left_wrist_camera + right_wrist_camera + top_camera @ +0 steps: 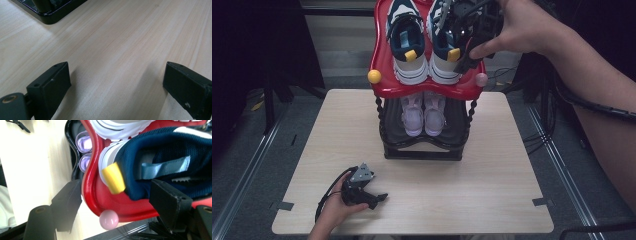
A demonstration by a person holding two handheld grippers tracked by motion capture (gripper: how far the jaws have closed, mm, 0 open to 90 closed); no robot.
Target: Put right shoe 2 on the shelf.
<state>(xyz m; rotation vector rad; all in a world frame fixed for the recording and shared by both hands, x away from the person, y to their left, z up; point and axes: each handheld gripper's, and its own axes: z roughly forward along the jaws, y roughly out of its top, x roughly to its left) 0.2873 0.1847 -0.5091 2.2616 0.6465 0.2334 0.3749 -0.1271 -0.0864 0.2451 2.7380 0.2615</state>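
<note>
No legible text, brand, number or sign anywhere. Navy and white sneakers on the red top tray: no readable marking; yellow heel tab blank. Pale pink shoes on the lower shelf: nothing readable. Wooden table bare of labels. Gripper jaws in both gripper views plain black, unmarked

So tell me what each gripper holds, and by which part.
Neither holds anything. The left gripper is open over bare table; the right gripper is open around the navy sneaker's heel.
</note>
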